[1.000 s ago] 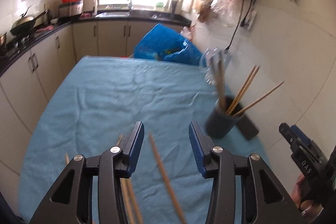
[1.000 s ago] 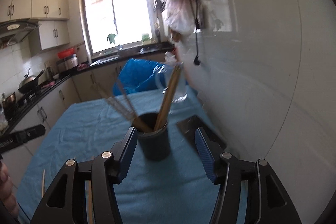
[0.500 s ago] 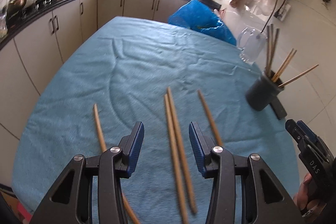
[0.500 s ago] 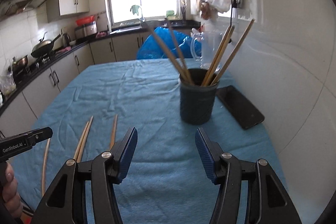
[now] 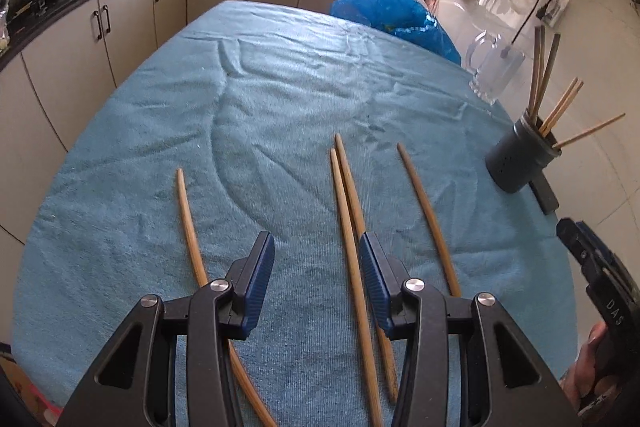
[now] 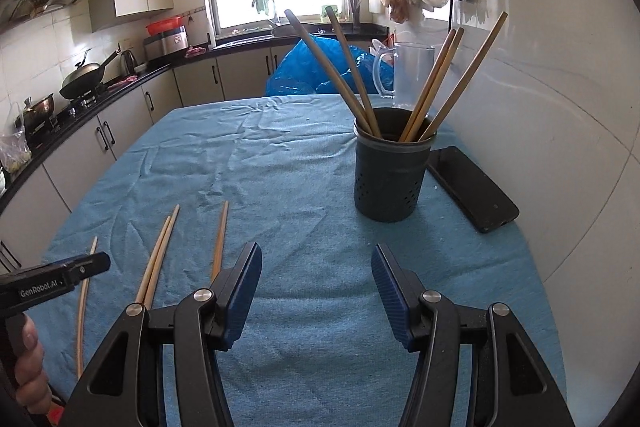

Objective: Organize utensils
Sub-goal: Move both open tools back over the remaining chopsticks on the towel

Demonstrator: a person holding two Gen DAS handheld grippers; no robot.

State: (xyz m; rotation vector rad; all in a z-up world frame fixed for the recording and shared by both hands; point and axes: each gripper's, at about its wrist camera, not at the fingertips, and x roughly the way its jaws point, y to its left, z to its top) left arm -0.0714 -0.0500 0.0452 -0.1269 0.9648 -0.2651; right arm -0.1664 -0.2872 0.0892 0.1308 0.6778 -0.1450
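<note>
A: While the left gripper (image 5: 316, 267) points down at the surface (image 5: 280, 99), how do its jaws stand?

B: They are released, with a gap between them, and nothing is pressed by the pads. One chopstick (image 5: 352, 267) of a close pair runs through the gap, nearer to the right jaw. Its partner (image 5: 350, 183) passes under the right jaw.

A: And the other chopsticks?

B: A curved chopstick (image 5: 188, 223) lies outside the left jaw and goes under it. One more, the right chopstick (image 5: 426, 215), lies outside the right jaw. All four lie flat on the blue cloth (image 5: 120, 227).

A: What about the right gripper (image 6: 316, 287)?

B: Its jaws are also released, wider than the left ones, and empty. Only cloth is seen between them.

A: Where is the holder?

B: The dark holder (image 6: 390, 171) stands upright ahead of the right jaws, a little toward the right jaw, well apart from it. Five chopsticks stand in it and lean outward. A black phone (image 6: 472, 187) lies just beside it, on the far side from the loose chopsticks.

A: Anything more behind?

B: A glass jug (image 6: 408, 71) and a blue bag (image 6: 320, 71) are behind the holder. In the right wrist view the left gripper shows at the left edge, with a hand (image 6: 28, 367) on it.
</note>
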